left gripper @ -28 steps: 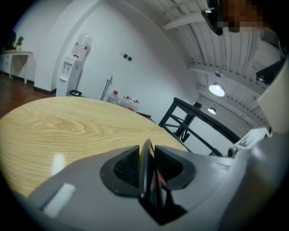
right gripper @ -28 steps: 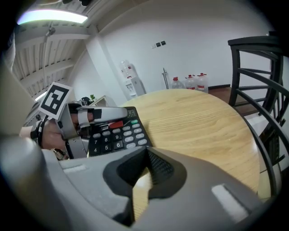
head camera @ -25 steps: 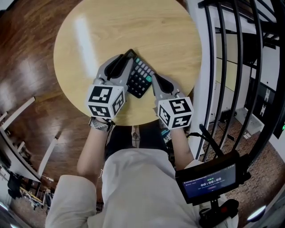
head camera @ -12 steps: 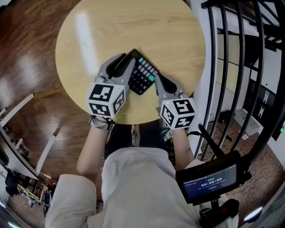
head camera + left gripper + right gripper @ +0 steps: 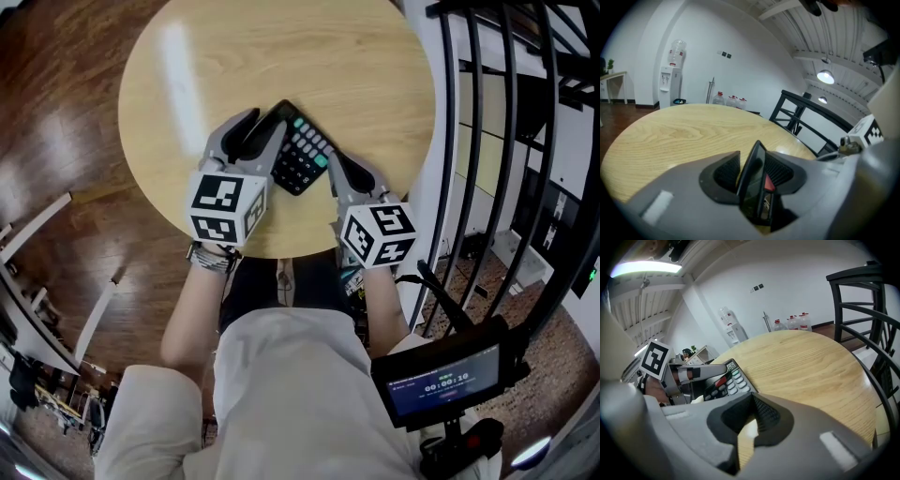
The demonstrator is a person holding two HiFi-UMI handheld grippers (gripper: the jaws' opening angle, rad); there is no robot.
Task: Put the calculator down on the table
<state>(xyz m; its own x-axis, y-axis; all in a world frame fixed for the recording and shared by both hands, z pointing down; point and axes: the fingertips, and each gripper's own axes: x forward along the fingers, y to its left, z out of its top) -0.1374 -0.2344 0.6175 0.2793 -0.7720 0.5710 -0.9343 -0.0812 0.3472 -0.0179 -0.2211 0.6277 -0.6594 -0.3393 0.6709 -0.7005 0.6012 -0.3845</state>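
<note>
Calculator (image 5: 302,155) between left gripper's (image 5: 262,127) opening jaws, over table (image 5: 281,56)

Black calculator (image 5: 300,155) with white, green and red keys; pale wood-grain table (image 5: 234,66); dark brown floor (image 5: 56,112).

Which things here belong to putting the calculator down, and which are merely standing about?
Job in hand: calculator, between the opening jaws of the left gripper; round table; right gripper, beside the calculator.
Standing about: black railing; timer screen; water dispenser; water bottles.
</note>
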